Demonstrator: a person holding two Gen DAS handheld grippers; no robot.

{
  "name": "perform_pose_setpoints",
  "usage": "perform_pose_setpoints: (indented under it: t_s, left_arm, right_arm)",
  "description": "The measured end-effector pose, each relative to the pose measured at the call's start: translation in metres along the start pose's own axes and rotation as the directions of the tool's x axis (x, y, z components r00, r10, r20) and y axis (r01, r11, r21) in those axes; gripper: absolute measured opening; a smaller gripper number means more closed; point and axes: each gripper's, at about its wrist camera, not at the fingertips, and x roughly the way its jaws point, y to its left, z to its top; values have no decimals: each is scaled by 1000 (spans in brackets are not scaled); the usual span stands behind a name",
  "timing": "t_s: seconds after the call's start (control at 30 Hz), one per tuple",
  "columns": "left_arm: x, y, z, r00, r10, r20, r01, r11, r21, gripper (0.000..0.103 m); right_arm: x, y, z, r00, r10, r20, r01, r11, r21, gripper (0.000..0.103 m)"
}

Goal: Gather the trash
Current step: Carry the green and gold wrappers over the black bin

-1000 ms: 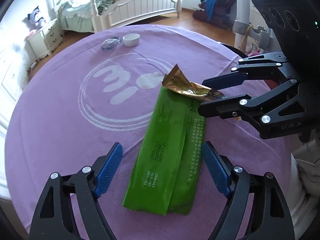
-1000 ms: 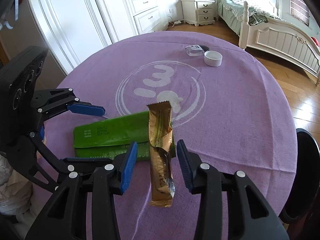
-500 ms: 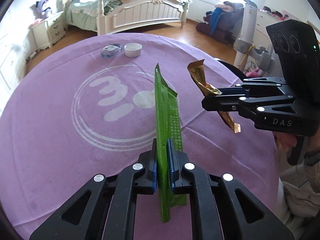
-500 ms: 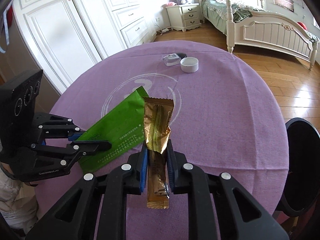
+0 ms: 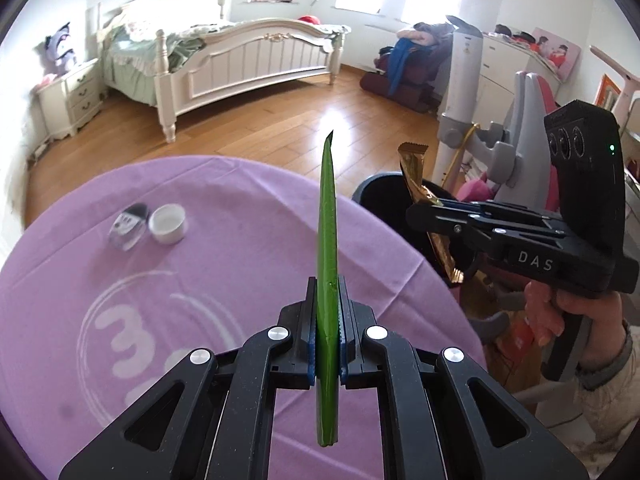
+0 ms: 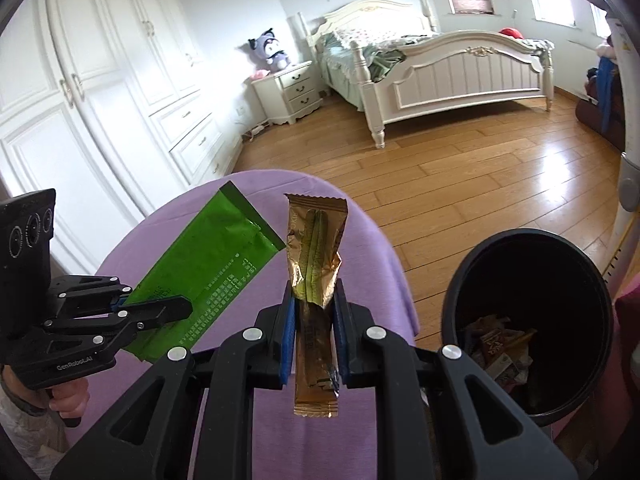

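Note:
My left gripper point(image 5: 327, 292) is shut on a flat green wrapper point(image 5: 327, 240), seen edge-on and held upright above the purple table point(image 5: 200, 280). From the right wrist view the same green wrapper point(image 6: 208, 276) shows its printed face, with the left gripper point(image 6: 180, 304) clamped on its lower edge. My right gripper point(image 6: 314, 296) is shut on a crumpled gold wrapper point(image 6: 316, 248) that hangs above the table's edge. In the left wrist view the right gripper point(image 5: 416, 210) holds the gold wrapper point(image 5: 416, 176) in front of the black bin point(image 5: 380, 196).
The black bin point(image 6: 528, 256) stands on the floor to the right of the table and holds several scraps. A white cap point(image 5: 168, 224) and a small clear container point(image 5: 128, 228) lie on the table's far side. Wooden floor, a bed and wardrobes lie beyond.
Both grippers closed on their wrappers, green in the left and gold in the right, lifted them off the table and carried them toward the table's edge beside the bin.

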Motion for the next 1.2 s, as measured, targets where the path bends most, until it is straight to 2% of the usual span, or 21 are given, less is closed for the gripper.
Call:
perform_pose_setpoints:
  t_s: [0.2,0.47,0.77,1.2]
  left_arm:
    - [46,-38,39,998,-65,-13,66,997,30,9]
    - [107,-90,76,993,-115,-39,118,989,85,9]
    - [157,-130,92,987,-143,-75,150,983,106,9]
    - [188,-148,92,982,-147,-119,161,980,119,9]
  right_arm:
    - [-7,-43,0,996,-86,30,84,993,80,18]
    - [-9,-95,-6,982,-189,28,183,973,144,18]
    - [-15,-144,-17,970,-244,10,237,949,209,18]
    - [-11,-175,-23,966,-257,-11,251,931,266,18]
